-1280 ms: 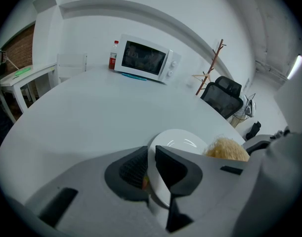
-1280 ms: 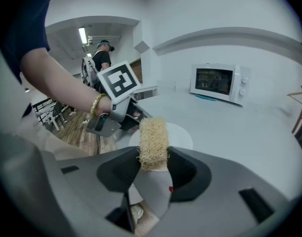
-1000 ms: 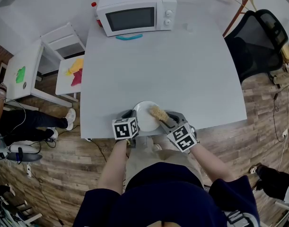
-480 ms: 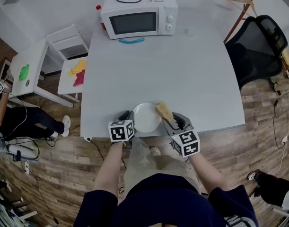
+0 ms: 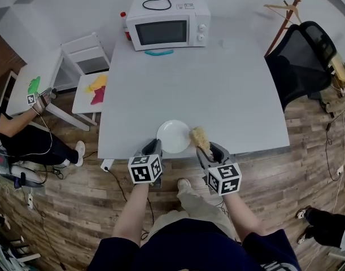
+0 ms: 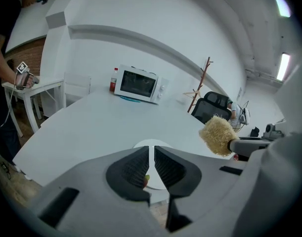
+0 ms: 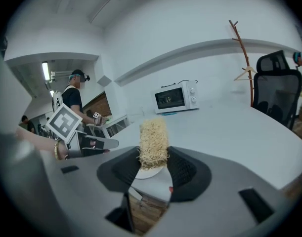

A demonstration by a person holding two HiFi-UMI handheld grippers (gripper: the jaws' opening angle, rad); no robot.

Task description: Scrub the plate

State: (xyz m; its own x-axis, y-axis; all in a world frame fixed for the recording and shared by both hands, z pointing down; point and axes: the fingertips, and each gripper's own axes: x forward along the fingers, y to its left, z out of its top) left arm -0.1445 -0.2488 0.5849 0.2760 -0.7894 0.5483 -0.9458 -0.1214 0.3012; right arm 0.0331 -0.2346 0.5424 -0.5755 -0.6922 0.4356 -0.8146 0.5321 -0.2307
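A round white plate (image 5: 173, 136) lies on the pale table (image 5: 217, 89) close to its front edge. My left gripper (image 5: 153, 146) hovers at the plate's near left rim, its jaws closed to a thin slit with nothing held. In the left gripper view (image 6: 151, 154) the plate (image 6: 153, 142) shows just beyond the jaw tips. My right gripper (image 5: 204, 149) is shut on a straw-coloured fibre scrubber (image 5: 199, 135), which sits by the plate's right rim. The right gripper view (image 7: 153, 163) has the scrubber (image 7: 153, 141) standing up between the jaws, over the plate (image 7: 149, 172).
A white microwave (image 5: 167, 30) stands at the table's far edge, with a teal object (image 5: 159, 52) in front and a red-capped bottle (image 5: 125, 17) behind. A black office chair (image 5: 299, 61) is at the right. Small white tables (image 5: 84, 66) and a seated person (image 5: 14, 129) are at the left.
Both grippers have drawn back toward the table's front edge. The scrubber has come off the plate's surface and now sits at its right rim. The left gripper has slipped back from the plate.
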